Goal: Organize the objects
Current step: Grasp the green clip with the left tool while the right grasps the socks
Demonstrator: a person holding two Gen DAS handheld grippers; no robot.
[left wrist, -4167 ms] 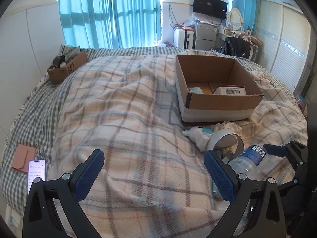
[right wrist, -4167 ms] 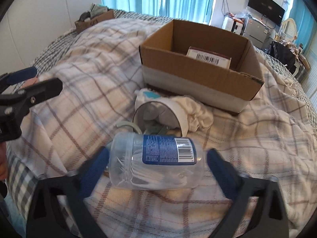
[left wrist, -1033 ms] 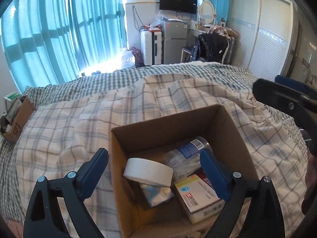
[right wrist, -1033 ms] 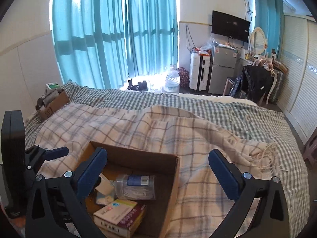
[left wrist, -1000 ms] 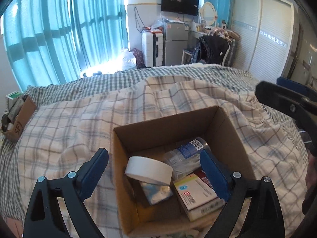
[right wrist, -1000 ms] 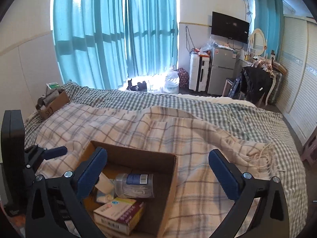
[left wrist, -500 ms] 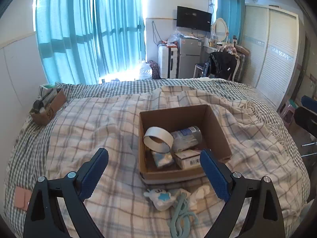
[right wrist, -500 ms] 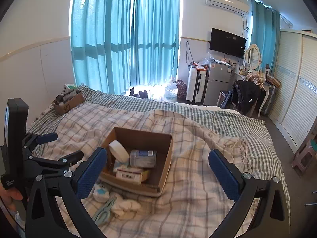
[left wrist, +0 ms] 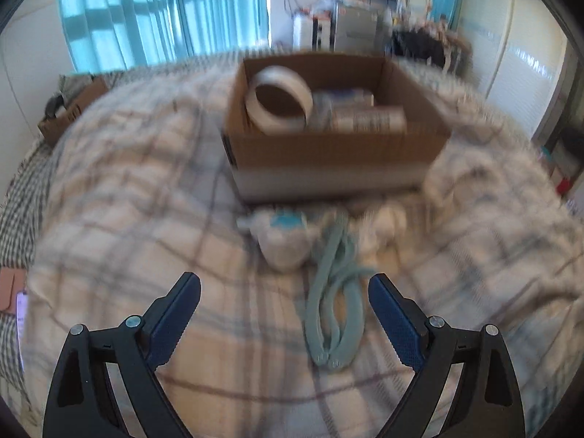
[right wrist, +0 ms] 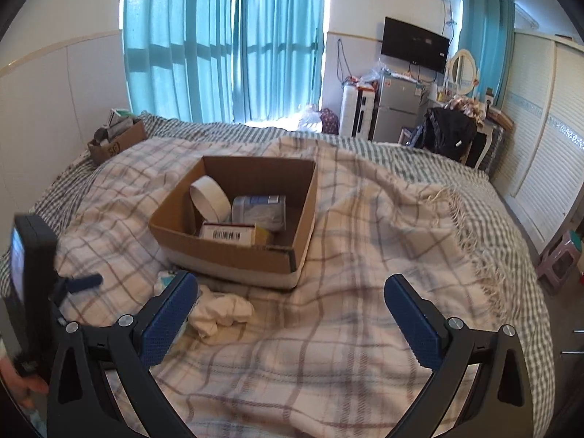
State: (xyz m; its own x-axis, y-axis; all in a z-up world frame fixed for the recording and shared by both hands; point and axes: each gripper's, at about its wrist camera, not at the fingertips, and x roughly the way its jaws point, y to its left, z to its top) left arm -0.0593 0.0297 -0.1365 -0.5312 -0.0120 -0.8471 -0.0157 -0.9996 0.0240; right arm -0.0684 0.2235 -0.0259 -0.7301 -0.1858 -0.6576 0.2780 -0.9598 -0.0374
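Observation:
A cardboard box (left wrist: 335, 157) (right wrist: 233, 255) sits on the plaid bed. It holds a white tape roll (left wrist: 279, 100) (right wrist: 210, 197), a clear bottle (right wrist: 259, 213) and a barcoded carton (right wrist: 228, 233). In front of the box lie a white plush toy (left wrist: 283, 233), a pale green looped strap (left wrist: 334, 310) and a crumpled white cloth (right wrist: 219, 312). My left gripper (left wrist: 284, 295) is open and empty, low over the blanket just short of the toy and strap. My right gripper (right wrist: 290, 299) is open and empty, higher up, in front of the box.
A small cardboard box of clutter (right wrist: 115, 140) stands at the bed's far left corner. A phone (left wrist: 20, 314) lies at the left edge of the bed. A fridge (right wrist: 396, 116), a television and wardrobes line the far wall and right side.
The left gripper has dropped down and forward towards the toy and strap in front of the box; its view is now blurred. The right gripper has moved slightly closer. Both stay open.

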